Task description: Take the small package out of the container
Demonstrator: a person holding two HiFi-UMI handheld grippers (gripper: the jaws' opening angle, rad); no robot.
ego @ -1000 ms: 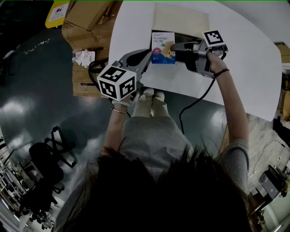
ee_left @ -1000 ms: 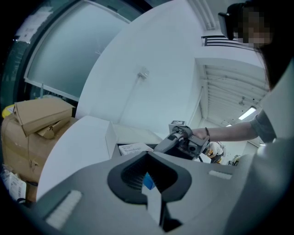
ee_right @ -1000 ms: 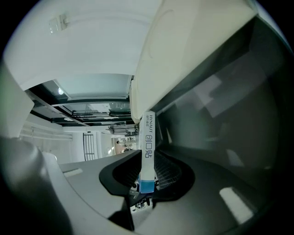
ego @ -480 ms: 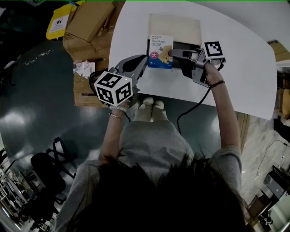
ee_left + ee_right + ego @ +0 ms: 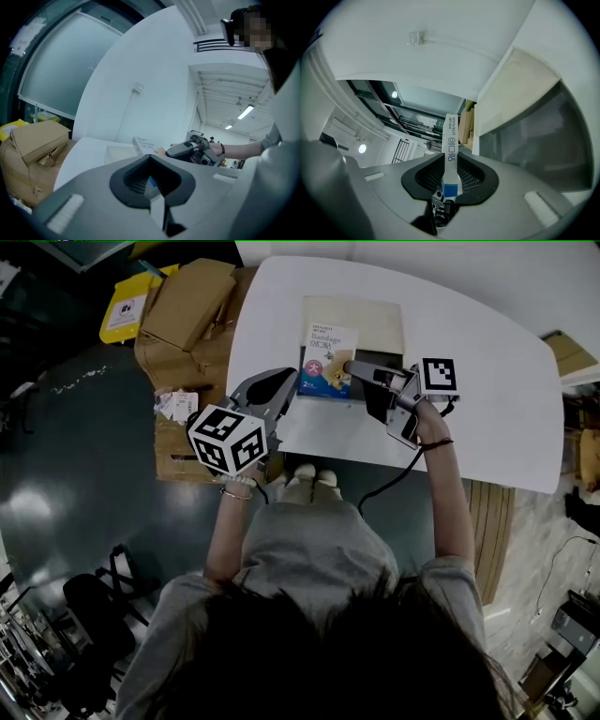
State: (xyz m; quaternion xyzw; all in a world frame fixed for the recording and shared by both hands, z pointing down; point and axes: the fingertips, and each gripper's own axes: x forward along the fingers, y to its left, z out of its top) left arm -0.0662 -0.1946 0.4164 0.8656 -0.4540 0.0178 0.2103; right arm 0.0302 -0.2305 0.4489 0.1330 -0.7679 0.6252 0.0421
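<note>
A small white and blue bandage package (image 5: 327, 360) stands on edge over the white table (image 5: 487, 371). My right gripper (image 5: 351, 367) is shut on its right side. In the right gripper view the package's thin edge (image 5: 451, 154) sticks up between the jaws. Just behind it lies the container, a flat beige box (image 5: 353, 317) with a grey translucent wall (image 5: 534, 136). My left gripper (image 5: 277, 386) hovers at the table's near left edge, apart from the package (image 5: 143, 144). Its jaws stand slightly apart with nothing in them.
Cardboard boxes (image 5: 187, 306) and a yellow bin (image 5: 127, 313) stand on the dark floor left of the table. A black cable (image 5: 394, 474) runs from the right gripper over the table's near edge. The person's feet (image 5: 309, 484) are under that edge.
The right gripper has kept its hold and the package now sits a little closer to the beige box and more tilted. The left gripper stays by the table edge.
</note>
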